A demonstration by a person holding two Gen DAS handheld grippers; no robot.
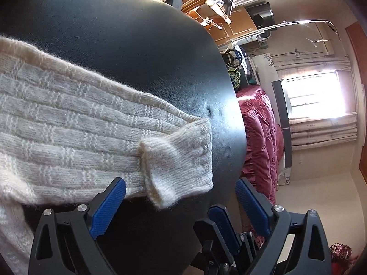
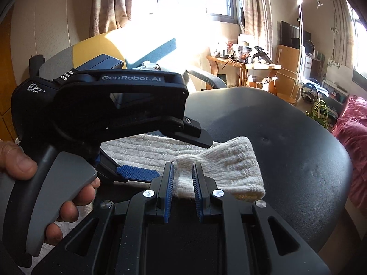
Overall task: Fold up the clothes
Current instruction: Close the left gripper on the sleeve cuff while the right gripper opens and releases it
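A cream knit sleeve [image 1: 91,135] lies across a black table [image 1: 137,45], mid-frame. The left gripper [image 1: 181,201] gapes wide around its cuff. The right gripper [image 2: 182,169] pinches the cuff's folded edge.

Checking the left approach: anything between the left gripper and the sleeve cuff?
No. The cuff lies right at the open left gripper's tips on the black table. Only the right gripper crowds in, low beside the cuff, inside the left's span.

- A round black table [image 1: 119,52] with a smooth, leather-like padded top, dimpled in a few spots, carried the things.
- A cream cable-knit woollen garment [image 1: 68,142] lay flat on it, its folded-back cuff [image 2: 231,171] near the table's edge.
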